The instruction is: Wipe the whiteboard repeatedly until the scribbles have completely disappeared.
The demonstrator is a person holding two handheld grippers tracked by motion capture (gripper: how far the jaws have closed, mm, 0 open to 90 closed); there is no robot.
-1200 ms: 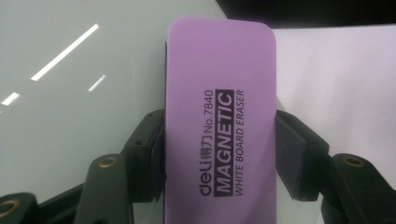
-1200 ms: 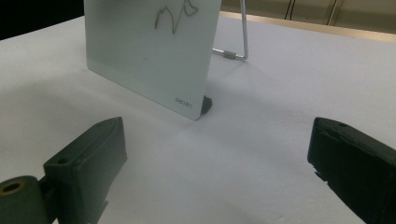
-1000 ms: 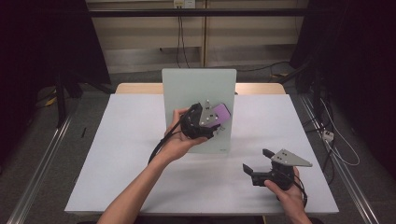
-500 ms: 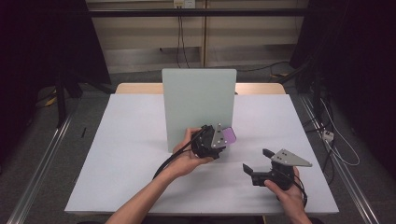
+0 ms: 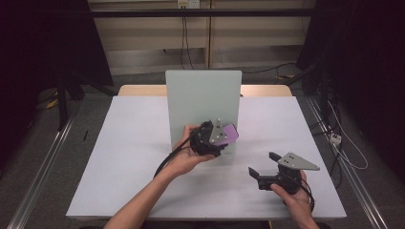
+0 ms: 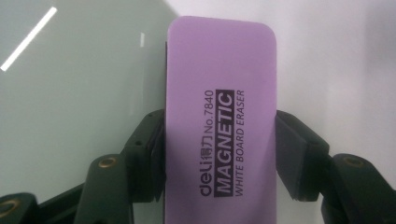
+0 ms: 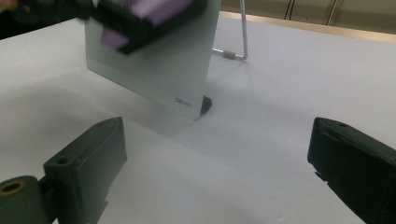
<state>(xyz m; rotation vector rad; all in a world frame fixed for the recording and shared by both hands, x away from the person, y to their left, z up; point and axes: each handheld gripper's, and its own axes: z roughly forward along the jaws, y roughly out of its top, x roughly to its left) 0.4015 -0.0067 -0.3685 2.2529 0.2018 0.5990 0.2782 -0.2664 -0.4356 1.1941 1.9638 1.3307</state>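
Note:
A pale grey-green glass board (image 5: pixel 200 98) stands upright on the white table (image 5: pixel 129 157). My left gripper (image 5: pixel 227 136) is shut on a purple magnetic whiteboard eraser (image 5: pixel 231 132) and holds it in front of the board's lower right part. In the left gripper view the eraser (image 6: pixel 219 116) sits lengthwise between the black pads (image 6: pixel 149 154), with the board (image 6: pixel 70 93) behind it at the left. I cannot tell whether the eraser touches the board. My right gripper (image 5: pixel 262 163) rests low at the front right, open with nothing between its jaws. Its view shows the board (image 7: pixel 163 70) and the blurred eraser (image 7: pixel 154 11).
A wire stand (image 7: pixel 242 35) props the board from behind. The table's wooden far edge (image 5: pixel 143 89) runs behind the board. Cables (image 5: pixel 344 148) lie on the floor to the right, and a metal rail (image 5: pixel 43 162) runs along the floor at the left.
My left gripper has come down the board's face with the eraser, from mid height to near the lower right corner. The right gripper has kept still.

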